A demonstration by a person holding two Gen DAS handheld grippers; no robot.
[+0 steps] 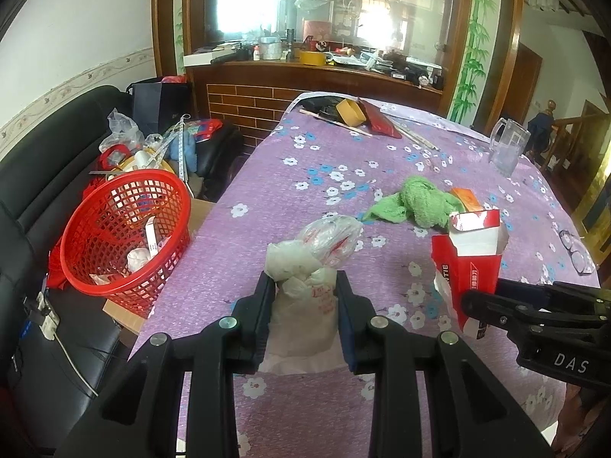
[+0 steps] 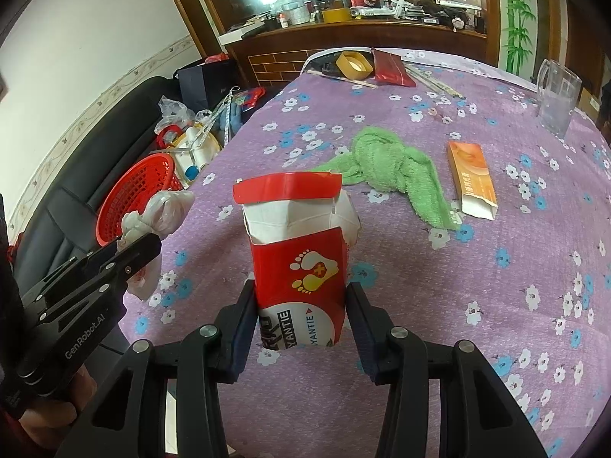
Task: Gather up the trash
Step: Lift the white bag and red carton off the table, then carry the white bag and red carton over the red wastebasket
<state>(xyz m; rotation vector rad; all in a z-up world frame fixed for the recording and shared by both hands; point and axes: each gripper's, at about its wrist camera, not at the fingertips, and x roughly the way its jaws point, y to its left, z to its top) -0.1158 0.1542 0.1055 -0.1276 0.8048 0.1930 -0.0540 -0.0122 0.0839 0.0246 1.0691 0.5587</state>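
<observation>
Trash is in hand over the bench's left edge: left hand-held gripper (image 1: 303,286) pinches a crumpled plastic bag (image 1: 313,252), right hand-held gripper (image 2: 301,297) pinches a torn red carton (image 2: 299,252), and next both likely need carrying to the red basket (image 1: 126,236).

The crumpled plastic bag (image 1: 309,267) hides its lower part behind the left tongs (image 1: 305,297). At three o'clock, the red carton (image 1: 467,263) has its base covered by the right tongs (image 1: 481,305). Print on the orange box (image 2: 472,175) is too small to read. The worktop (image 1: 343,175) runs off the frame's bottom edge.
</observation>
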